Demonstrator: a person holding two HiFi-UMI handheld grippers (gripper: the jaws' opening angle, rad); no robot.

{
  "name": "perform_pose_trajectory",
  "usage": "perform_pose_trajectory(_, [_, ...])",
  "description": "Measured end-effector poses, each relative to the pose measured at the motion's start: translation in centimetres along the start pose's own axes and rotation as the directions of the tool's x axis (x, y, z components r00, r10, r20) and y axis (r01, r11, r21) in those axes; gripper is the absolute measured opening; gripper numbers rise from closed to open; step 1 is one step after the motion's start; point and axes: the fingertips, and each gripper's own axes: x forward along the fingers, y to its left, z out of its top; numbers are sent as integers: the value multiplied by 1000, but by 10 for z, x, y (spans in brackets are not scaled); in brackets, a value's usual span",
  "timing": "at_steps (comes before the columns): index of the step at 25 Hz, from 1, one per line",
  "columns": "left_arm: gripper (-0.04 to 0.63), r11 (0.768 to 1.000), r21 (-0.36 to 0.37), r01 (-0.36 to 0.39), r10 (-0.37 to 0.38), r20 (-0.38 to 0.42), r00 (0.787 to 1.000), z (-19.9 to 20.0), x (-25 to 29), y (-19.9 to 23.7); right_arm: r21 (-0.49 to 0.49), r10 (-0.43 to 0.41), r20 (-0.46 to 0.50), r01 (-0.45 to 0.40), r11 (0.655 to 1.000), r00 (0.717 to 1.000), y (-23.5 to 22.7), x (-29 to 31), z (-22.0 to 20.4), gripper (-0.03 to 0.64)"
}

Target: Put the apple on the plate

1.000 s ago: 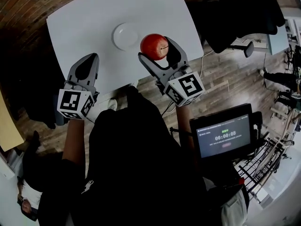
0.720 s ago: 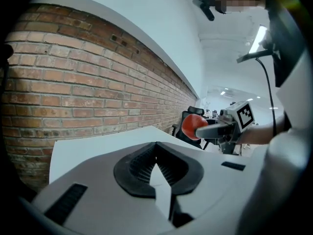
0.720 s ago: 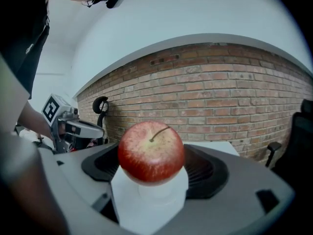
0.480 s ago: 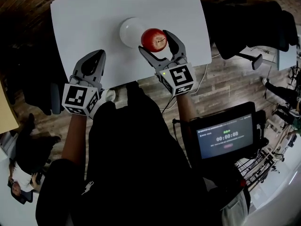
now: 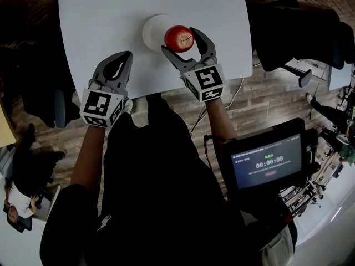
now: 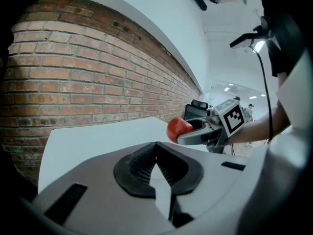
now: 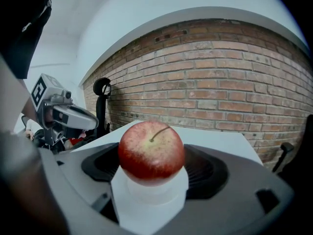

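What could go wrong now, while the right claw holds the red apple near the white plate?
1. In the head view the round red apple shows over the right rim of the small round white plate, not over its middle. If it is released here, it might roll off onto the white table.
2. The right claw grips the smooth apple only at its sides, so it could slip and drop hard.
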Motion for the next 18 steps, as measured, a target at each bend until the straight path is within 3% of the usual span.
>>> perform_pose_trajectory(12, [6,1000,21,6,-4,-55,998,-44,35,-3,-30,27,-72,-29,999,997,5,45,-59,396])
perform_pose_trajectory(18, [6,998,54,25,-21,-66,998,-35,39,-14,-67,46,-109,-54,996,993,7,56,-67,396])
